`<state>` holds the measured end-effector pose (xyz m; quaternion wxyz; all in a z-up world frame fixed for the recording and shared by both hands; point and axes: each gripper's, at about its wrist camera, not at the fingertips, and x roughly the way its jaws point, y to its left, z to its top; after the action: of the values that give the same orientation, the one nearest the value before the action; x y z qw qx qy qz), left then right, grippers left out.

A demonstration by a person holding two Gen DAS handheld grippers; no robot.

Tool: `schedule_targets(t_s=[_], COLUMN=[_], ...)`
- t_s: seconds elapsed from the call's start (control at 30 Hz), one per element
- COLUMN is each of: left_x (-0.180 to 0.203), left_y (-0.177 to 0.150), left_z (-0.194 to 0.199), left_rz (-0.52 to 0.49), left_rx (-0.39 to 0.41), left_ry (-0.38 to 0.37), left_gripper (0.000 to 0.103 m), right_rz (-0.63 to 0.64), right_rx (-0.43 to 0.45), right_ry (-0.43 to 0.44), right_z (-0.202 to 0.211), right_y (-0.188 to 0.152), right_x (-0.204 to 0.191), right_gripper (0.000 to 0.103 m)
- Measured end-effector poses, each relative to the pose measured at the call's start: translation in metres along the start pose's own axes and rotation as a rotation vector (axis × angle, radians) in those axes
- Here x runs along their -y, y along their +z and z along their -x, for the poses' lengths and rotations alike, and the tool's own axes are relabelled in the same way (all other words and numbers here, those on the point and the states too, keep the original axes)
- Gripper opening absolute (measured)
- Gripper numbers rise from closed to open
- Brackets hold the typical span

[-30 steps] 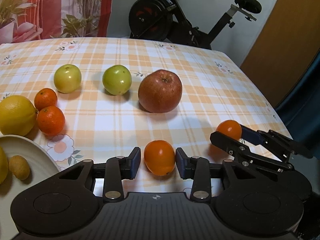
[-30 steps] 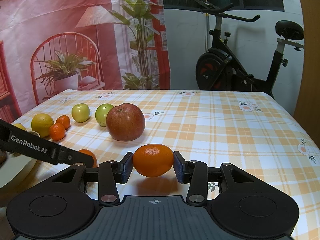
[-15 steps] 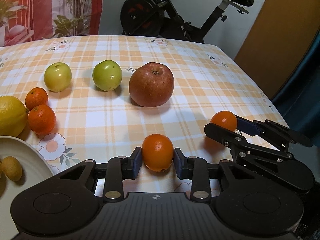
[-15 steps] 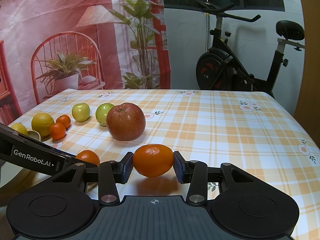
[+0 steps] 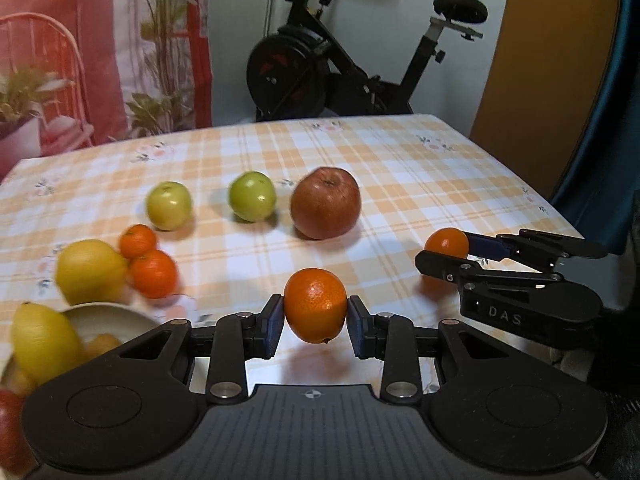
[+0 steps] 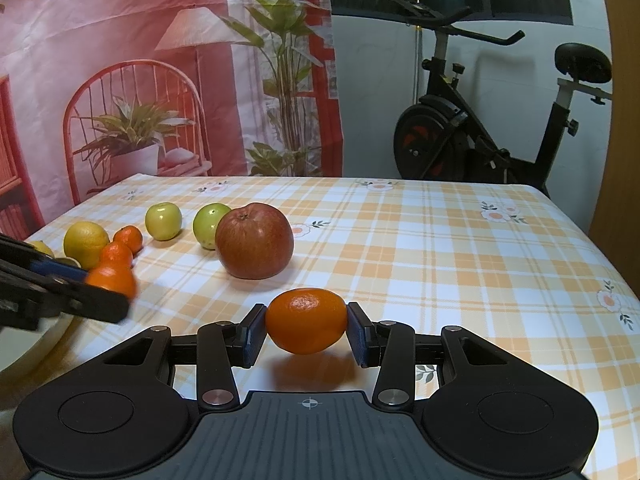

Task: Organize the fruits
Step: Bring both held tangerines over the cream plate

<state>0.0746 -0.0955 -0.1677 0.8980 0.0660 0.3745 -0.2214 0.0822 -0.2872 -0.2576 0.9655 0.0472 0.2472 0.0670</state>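
Two oranges are pinched, one per gripper: left gripper [image 5: 315, 315] w/ orange [image 5: 315, 305] at frame centre, lifted; right gripper [image 6: 306, 330] w/ orange [image 6: 306, 320] low over counter [image 6: 440, 248]. Apples [image 5: 325, 208], citrus left ungrouped; approx. midway.

A red apple [image 5: 325, 202] is sitting upright on the checked tabletop [image 5: 420, 184], with two green apples [image 5: 252, 196] lying in a row to its left. Two small tangerines [image 5: 153, 273] are resting touching beside a yellow citrus [image 5: 90, 271]. Two more tangerines [image 5: 315, 305] are hanging clear of the cloth, one clamped in each tongs.
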Motion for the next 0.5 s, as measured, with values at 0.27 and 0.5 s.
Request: schedule_targets(t_s=[0.27, 0.5], left_x=[-0.023, -0.045], left_y=[-0.012, -0.026], left_z=[0.036, 0.06], left_rz=[0.038, 0.076], left_rx=[0.032, 0.055], left_ry=[0.026, 0.036], left_gripper=[0.036, 0.036], right_rz=[0.017, 0.04], right_rx=[-0.02, -0.05], right_ry=[-0.012, 0.005], right_z=[0.0, 0.0], right_y=[-0.001, 0.003], right_x=[-0.005, -0.024], right_gripper=[0.039, 0.039])
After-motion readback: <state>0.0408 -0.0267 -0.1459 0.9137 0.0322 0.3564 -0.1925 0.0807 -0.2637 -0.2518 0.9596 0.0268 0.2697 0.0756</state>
